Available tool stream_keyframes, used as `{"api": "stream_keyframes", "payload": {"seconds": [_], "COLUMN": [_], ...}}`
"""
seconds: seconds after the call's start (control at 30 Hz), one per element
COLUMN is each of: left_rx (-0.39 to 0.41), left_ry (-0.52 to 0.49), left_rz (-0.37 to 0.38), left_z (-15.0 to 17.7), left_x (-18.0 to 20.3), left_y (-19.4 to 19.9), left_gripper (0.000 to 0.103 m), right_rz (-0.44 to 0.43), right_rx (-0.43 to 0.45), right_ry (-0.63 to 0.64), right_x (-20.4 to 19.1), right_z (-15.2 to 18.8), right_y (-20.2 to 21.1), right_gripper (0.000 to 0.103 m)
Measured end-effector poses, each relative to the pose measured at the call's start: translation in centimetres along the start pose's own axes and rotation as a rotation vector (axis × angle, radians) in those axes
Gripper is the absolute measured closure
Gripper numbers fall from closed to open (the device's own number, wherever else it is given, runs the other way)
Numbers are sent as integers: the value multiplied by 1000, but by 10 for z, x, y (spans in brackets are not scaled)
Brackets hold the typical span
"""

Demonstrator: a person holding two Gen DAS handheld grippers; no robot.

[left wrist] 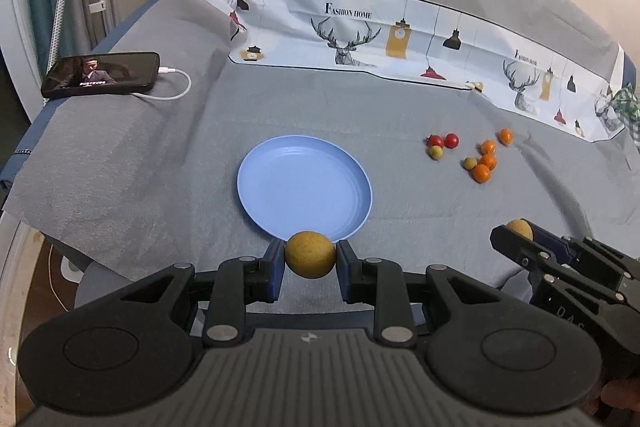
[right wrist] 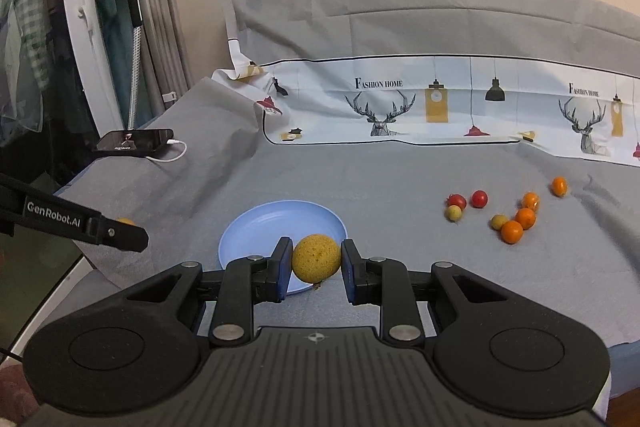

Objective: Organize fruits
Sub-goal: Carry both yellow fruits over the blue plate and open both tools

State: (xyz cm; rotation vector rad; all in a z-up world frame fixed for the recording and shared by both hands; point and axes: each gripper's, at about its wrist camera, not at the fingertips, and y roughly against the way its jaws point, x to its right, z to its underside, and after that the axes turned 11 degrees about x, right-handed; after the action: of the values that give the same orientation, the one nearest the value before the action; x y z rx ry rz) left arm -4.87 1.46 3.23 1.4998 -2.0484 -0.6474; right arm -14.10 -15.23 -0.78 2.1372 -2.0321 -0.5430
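Note:
My left gripper [left wrist: 310, 255] is shut on a round yellow-brown fruit [left wrist: 310, 254], held just over the near rim of the blue plate [left wrist: 304, 187]. The plate holds nothing. My right gripper [right wrist: 316, 263] is shut on a second yellow-brown fruit [right wrist: 316, 257], near the plate's [right wrist: 260, 227] front right edge. The left wrist view also shows the right gripper [left wrist: 520, 233] at the right with its fruit [left wrist: 520, 228]. Several small loose fruits lie to the right: red ones [left wrist: 451, 140], orange ones [left wrist: 481, 173] and greenish ones [left wrist: 436, 152].
All lies on a grey cloth over a bed. A phone [left wrist: 102, 74] with a white charging cable rests at the far left. A printed white sheet [left wrist: 360, 31] and grey pillows run along the back. The bed's edge drops off at the left.

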Motion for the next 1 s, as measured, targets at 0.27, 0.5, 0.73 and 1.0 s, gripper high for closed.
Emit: {"api": "stream_keyframes", "payload": {"seconds": [0.27,0.5,0.73,1.0], "left_rx": [-24,-61,-108,-163], "left_ry": [28,41,48,23], "left_rz": [8,0,-18,-22], "left_z": [-2,-6,-14,-21], "left_x": [-8,-14,-14,-15], "left_y": [-15,-41,-83,-145], "left_gripper": [73,73,73,73], "right_rz": [7,6,-8,-21], "right_rx": [-40,-86,-135,-211], "right_ry": [11,21,20,42], "right_x": [-1,-1,-5,-10], "right_z": [3,8,12,25], "right_y": [-12,-31,-67,-128], "right_gripper": [76,76,76,76]}}
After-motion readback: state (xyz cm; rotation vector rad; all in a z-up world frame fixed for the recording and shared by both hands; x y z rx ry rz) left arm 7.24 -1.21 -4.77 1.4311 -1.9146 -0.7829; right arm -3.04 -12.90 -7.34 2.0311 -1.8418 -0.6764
